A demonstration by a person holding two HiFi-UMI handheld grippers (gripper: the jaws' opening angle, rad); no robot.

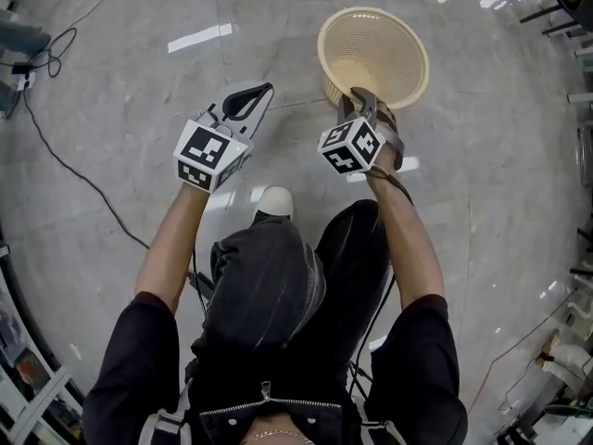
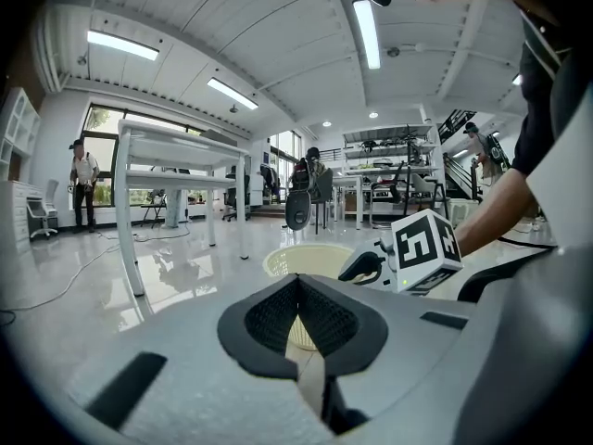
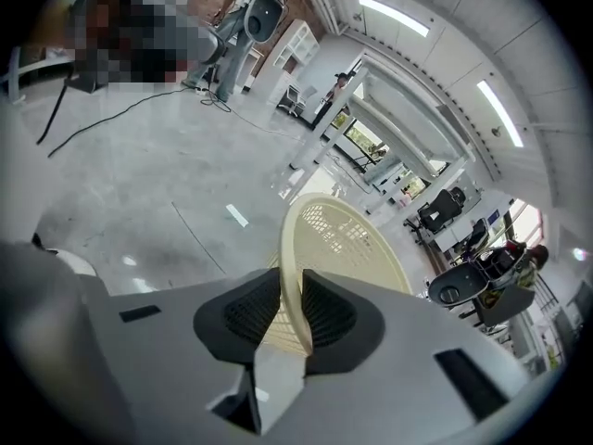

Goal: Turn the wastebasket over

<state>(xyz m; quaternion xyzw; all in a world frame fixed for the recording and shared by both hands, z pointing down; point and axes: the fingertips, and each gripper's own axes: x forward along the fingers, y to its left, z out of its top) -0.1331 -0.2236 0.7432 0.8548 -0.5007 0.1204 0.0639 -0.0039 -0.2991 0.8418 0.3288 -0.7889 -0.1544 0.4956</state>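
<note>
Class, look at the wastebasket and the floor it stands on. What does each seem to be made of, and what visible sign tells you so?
The wastebasket looks like moulded plastic, cream and matt: thin walls pierced in a regular lattice, with a smooth rim. The floor looks like polished stone or tile, grey and veined, glossy enough to mirror the ceiling lights.

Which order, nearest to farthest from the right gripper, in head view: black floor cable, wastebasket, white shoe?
1. wastebasket: top centre, its rim sits between the right gripper's jaws.
2. white shoe: on the floor, lower left of it.
3. black cable: on the floor, far left.
</note>
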